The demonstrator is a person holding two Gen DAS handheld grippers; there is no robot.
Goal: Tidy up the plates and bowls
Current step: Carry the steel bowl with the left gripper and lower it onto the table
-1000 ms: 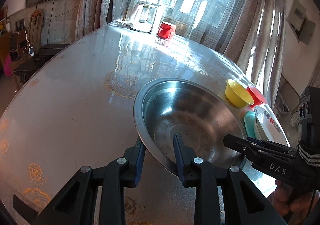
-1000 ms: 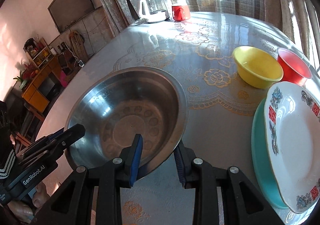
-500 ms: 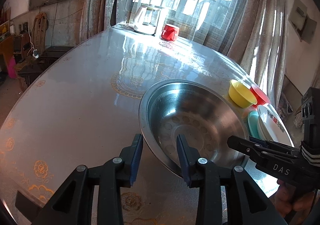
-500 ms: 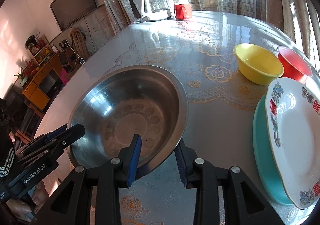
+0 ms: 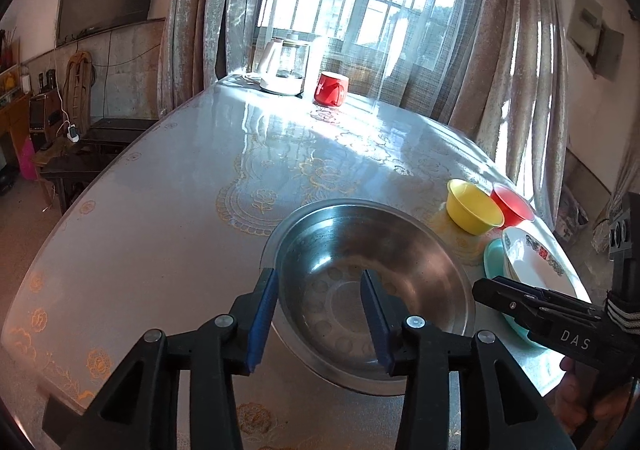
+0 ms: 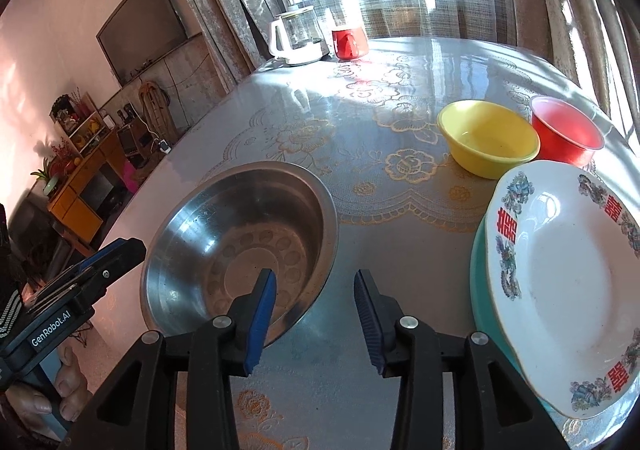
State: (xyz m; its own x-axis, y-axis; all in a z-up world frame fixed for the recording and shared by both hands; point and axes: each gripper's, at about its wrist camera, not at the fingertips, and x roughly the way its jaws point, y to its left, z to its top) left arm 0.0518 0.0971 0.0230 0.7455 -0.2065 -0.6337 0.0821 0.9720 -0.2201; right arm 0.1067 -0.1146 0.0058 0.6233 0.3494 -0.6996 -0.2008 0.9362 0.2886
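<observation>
Sat on the glossy, lace-patterned round table (image 6: 400, 250), near its front edge: a wide stainless-steel bowl with a ring of dimples in its base (image 5: 372, 282).

Seen through the left wrist camera: left gripper (image 5: 320, 314) spread wide, gripping nothing, straddling the near left rim of the steel bowl — left blue-padded finger outside the wall, right one over the inside. Whether either pad touched the metal could not be told.

Seen through the right wrist camera: right gripper (image 6: 316, 314) likewise spread wide and empty, straddling the bowl's near right rim, with the left finger over the interior and the right finger above bare tablecloth outside it.

Lay to the right of the steel bowl, apart from it: a white plate with floral border and red characters (image 6: 568, 286), stacked on a teal plate (image 6: 480, 282). Stood beyond those plates, side by side: a small yellow plastic bowl (image 6: 488, 137) and a small red plastic bowl (image 6: 568, 133).

Stood at the far edge by the window: a white-based glass kettle (image 6: 296, 33) and a red mug (image 6: 350, 41).
</observation>
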